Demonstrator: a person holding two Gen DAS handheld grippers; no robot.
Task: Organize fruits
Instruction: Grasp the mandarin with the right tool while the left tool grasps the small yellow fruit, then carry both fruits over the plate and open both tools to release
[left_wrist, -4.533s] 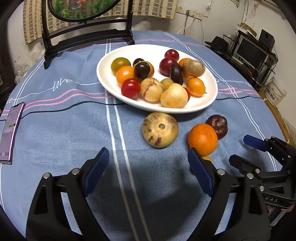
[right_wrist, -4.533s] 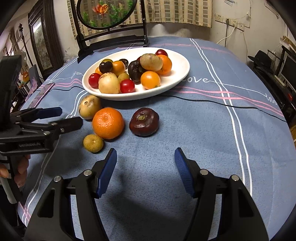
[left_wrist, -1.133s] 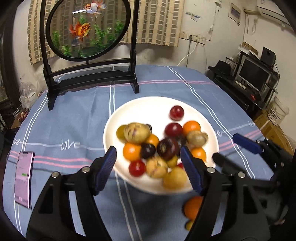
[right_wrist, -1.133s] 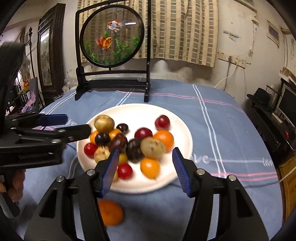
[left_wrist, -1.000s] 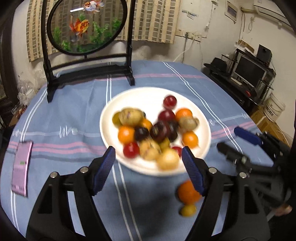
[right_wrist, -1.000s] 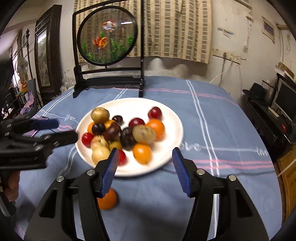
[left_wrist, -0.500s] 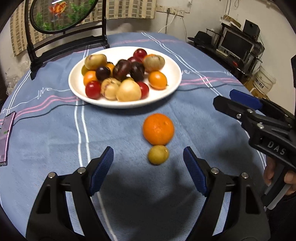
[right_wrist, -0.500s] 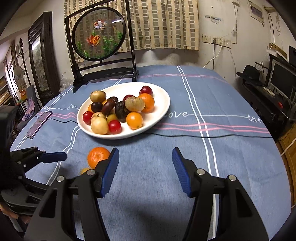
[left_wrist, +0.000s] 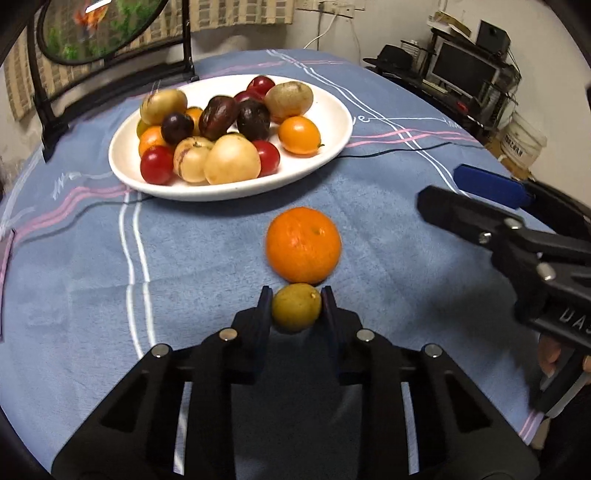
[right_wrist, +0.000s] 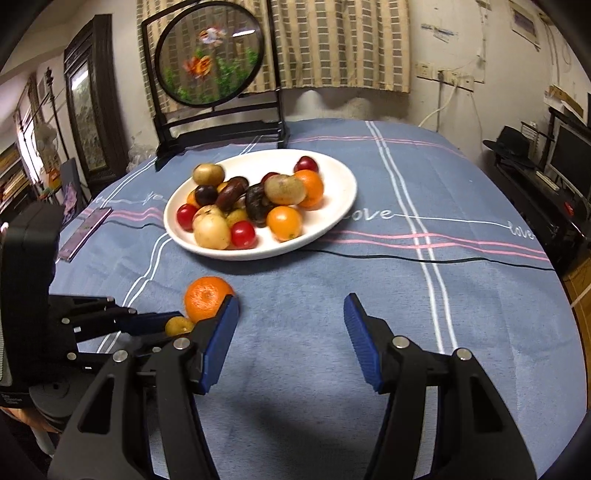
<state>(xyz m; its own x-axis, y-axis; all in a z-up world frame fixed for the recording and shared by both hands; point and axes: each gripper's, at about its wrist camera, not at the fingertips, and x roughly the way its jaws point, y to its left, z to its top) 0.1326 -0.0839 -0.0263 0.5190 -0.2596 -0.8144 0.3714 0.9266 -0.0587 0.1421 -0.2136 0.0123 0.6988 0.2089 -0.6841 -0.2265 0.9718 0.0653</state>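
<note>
Blue tablecloth (left_wrist: 369, 229); left gripper (left_wrist: 296, 308) clamps small yellow-green fruit (left_wrist: 295, 307).

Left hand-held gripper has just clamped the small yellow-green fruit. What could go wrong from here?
1. The left hand-held gripper pinches the small fruit near the fingertips only; being round, it may squirt out on the lift.
2. The orange sits right against that fruit, so a forward nudge may roll it.
3. The plate is heaped on its left half; a drop there may dislodge others.
</note>
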